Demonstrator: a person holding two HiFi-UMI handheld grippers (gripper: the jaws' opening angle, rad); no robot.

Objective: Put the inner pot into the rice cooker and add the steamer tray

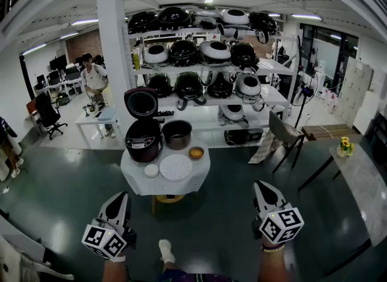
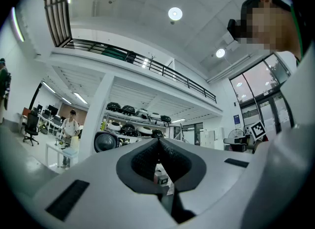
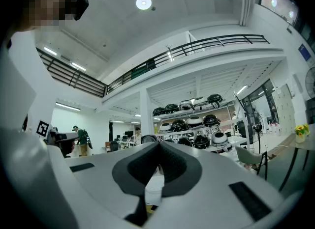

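Note:
A dark rice cooker (image 1: pixel 143 137) stands with its lid up on the left of a small round table (image 1: pixel 134 175) covered in white cloth. The metal inner pot (image 1: pixel 177 134) sits beside it on the right. The white round steamer tray (image 1: pixel 175 167) lies flat at the table's front. My left gripper (image 1: pixel 121 198) and right gripper (image 1: pixel 262 187) hang low, well short of the table, both shut and empty. In the left gripper view the left gripper (image 2: pixel 158 142) has its jaws met at the tips; in the right gripper view the right gripper (image 3: pixel 158 145) looks the same.
A small white dish (image 1: pixel 151 170) and an orange bowl (image 1: pixel 196 152) share the table. Behind it stand shelves (image 1: pixel 273 98) of several rice cookers and a white pillar (image 1: pixel 112 51). A chair (image 1: pixel 283 134) and a grey table with flowers (image 1: pixel 363 181) are at right. A person (image 1: pixel 94 80) stands far left.

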